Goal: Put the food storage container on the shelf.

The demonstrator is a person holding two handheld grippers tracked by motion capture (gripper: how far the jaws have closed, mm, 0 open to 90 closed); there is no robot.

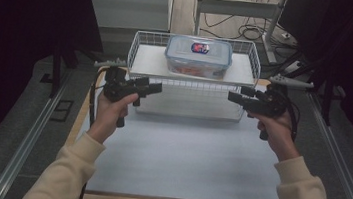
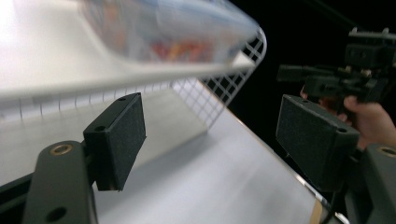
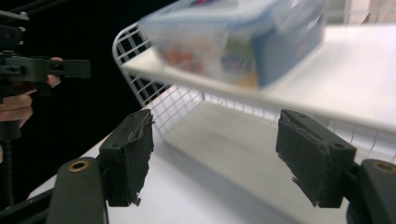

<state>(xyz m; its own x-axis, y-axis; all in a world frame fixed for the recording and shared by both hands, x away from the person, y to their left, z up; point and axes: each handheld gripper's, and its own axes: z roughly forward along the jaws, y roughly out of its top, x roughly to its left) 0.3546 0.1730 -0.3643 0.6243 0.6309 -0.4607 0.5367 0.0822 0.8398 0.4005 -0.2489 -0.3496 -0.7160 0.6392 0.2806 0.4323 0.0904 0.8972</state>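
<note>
Your left gripper (image 1: 153, 87) hangs over the left part of the white table (image 1: 183, 155), just in front of the near left corner of the white wire basket (image 1: 140, 45). Its jaws point right, toward the middle, and stand wide apart with nothing between them; in the left gripper view the pads (image 2: 122, 135) frame bare tabletop and basket mesh.

The clear lidded food container (image 1: 198, 56) sits on the flat white shelf (image 1: 146, 61) laid across the top of the basket, at its middle. From both of your hands it lies farther back and higher up. Its long axis runs left to right, so each short end faces one of your grippers. In the right gripper view you can see colourful contents through its wall, though blur hides what they are.

Your right gripper (image 1: 231, 96) mirrors the left one, off the basket's near right corner, jaws pointing left. They are parted, about half spread, and hold nothing; the worn pads (image 3: 135, 154) have only table and mesh between them.

Neither hand is clearly nearer: the container lies about midway between the two. If you mean to lift it, I judge that each gripper must rise above the basket rim and move inward and away from you to meet its own short end.
</note>
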